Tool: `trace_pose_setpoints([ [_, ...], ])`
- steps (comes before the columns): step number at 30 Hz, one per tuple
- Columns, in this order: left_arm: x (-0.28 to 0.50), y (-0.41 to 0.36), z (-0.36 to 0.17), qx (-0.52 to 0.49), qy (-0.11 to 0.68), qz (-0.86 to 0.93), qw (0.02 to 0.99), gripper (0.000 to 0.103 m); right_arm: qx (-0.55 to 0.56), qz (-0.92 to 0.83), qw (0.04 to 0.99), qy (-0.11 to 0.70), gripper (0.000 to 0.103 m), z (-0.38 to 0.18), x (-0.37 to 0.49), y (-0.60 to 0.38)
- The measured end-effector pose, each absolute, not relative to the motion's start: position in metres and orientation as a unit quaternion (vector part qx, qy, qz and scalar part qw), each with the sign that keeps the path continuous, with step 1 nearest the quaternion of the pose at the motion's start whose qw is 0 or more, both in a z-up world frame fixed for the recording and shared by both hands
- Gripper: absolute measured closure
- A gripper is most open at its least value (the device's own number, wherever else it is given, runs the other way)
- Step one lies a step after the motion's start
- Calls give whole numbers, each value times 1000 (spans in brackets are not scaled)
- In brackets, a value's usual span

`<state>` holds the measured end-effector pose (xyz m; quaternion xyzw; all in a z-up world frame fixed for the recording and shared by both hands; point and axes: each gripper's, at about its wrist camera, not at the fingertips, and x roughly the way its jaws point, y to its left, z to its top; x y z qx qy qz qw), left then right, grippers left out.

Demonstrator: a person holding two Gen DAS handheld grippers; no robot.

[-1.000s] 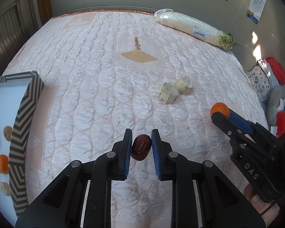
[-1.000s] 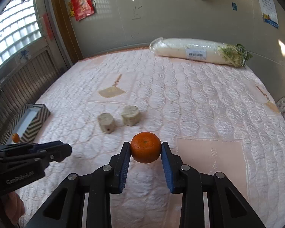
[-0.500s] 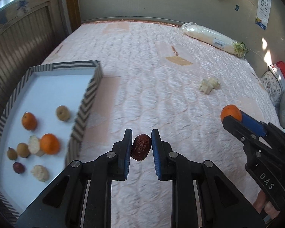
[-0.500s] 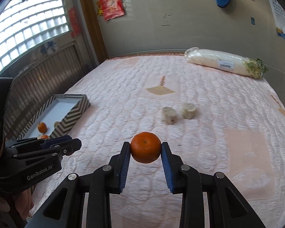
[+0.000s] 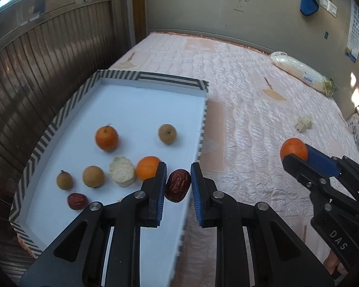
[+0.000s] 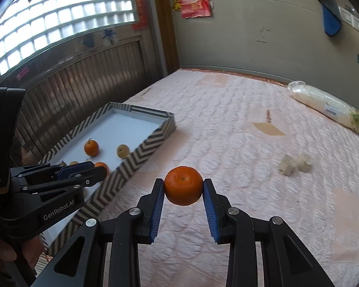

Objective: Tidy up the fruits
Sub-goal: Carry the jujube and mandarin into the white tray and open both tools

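Within the last second both hand-held grippers have travelled from the middle of the bed (image 5: 251,110) toward the striped tray (image 5: 141,77). The left hand-held gripper (image 5: 178,185) is closed on a red date (image 5: 177,185), now above the tray's near edge. The right hand-held gripper (image 6: 183,192) clamps a mandarin (image 6: 183,185), still beside the tray. Two pale pieces (image 6: 295,163), perhaps corn, remain on the bed. Release probably comes next.
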<state>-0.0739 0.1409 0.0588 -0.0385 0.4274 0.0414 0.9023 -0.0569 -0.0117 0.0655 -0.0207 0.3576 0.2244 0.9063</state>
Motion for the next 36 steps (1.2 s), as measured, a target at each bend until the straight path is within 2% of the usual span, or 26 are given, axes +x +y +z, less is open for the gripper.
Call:
trace_pose_setpoints([
  [20,-75,221,57,-75,420,106,898,83,-86,297,881,358,71,65,-55,88],
  [36,-58,251,40,-89,444,127,883,83,-125,325,857,378,71,49,-42,139],
])
